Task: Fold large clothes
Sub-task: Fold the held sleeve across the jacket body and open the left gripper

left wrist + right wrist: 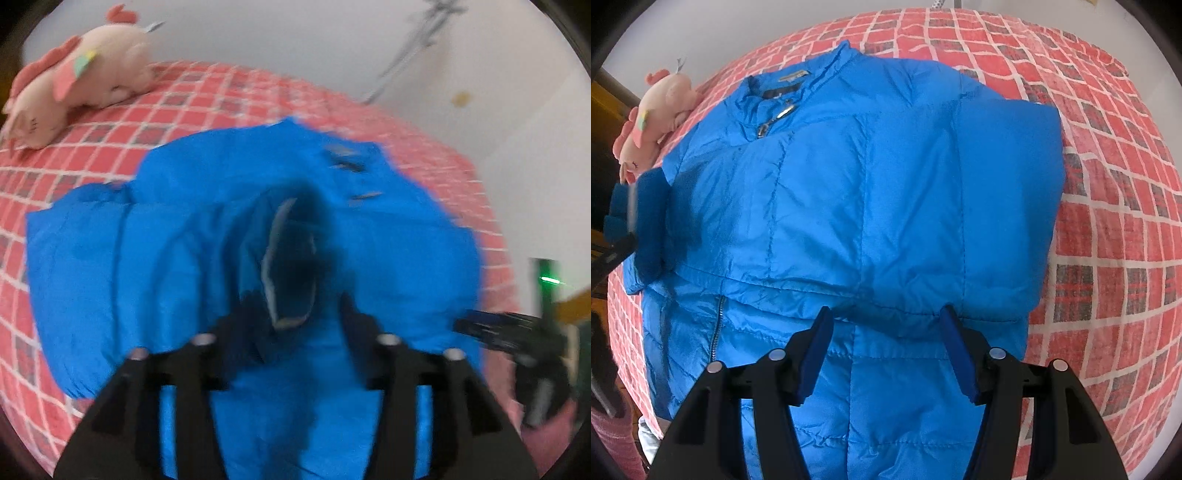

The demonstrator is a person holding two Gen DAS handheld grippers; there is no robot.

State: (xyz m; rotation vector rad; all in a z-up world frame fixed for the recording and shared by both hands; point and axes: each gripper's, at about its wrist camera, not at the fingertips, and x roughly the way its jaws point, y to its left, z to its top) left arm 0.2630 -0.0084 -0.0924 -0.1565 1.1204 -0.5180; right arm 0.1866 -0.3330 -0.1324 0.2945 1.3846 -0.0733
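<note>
Blue jacket (871, 192) spread on a bed (1126, 206) with a red checked cover, two grippers above it.

The jacket lies front up, filling most of the bed's middle, collar and zip toward the far edge, one sleeve folded across its side. Bare cover shows along the far edge and at the jacket's folded side; a pink plush toy (81, 81) sits at a far corner, apart from the jacket. The right gripper (886, 350) points down over the lower jacket, jaws apart, released, the quilted fabric under them rather than pinched. The left gripper (295, 321) is blurred, jaws apart around a sleeve cuff (291, 266); whether its pads press the cuff cannot be told.
</note>
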